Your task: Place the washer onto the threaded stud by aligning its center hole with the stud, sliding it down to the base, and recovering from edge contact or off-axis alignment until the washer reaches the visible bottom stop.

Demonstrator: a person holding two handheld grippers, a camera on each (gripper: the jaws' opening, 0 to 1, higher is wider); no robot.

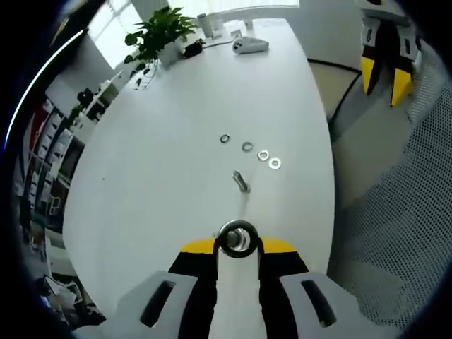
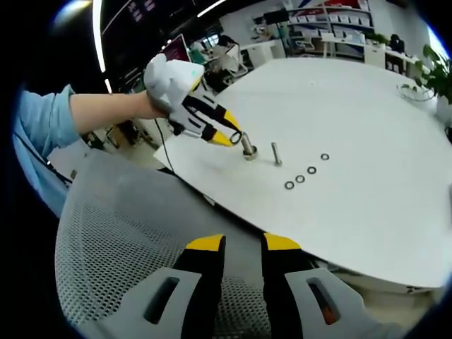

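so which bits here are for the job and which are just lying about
For the job: washer held in left gripper, stud, four spare washers.

Lying about: plant, white device, mesh chair, right gripper idle off the table.

A broad white oval table carries a short steel threaded stud, four loose steel ring washers beyond it, and a far potted green plant.

No text, label, brand or number can be read in either view. The colourful panels on the shelving at the upper middle of the right gripper view may carry print, but it is too blurred to tell.
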